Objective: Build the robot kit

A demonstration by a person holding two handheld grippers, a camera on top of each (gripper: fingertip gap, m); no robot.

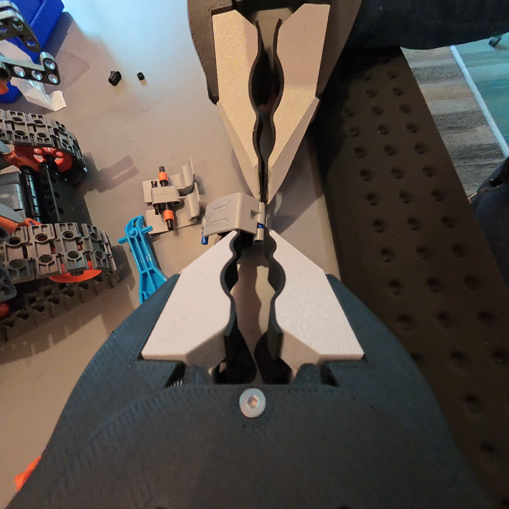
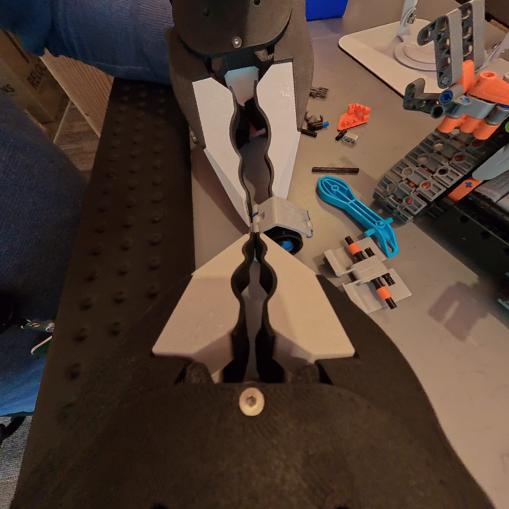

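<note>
A small grey panel piece [image 1: 228, 214] with blue pins hangs above the grey table between both grippers. In the right wrist view the panel [image 2: 283, 212] has a black wheel with a blue hub [image 2: 286, 243] under it. My left gripper [image 1: 254, 237] is shut on the panel's hinge end from one side. My right gripper [image 2: 254, 237] is pinched shut on the thin grey connector at the same end. The two grippers meet tip to tip: the right one [image 1: 261, 196] comes in from the top of the left wrist view, the left one [image 2: 260, 199] from the top of the right wrist view.
A blue lever tool [image 2: 355, 209], a grey subassembly with orange bushes [image 2: 366, 278], a black axle [image 2: 334, 170] and an orange part [image 2: 354, 115] lie on the table. A tracked model [image 1: 41, 192] stands beyond. A black dimpled strip [image 1: 399, 220] borders the table edge. Less than 4 cm separates the two grippers' tips.
</note>
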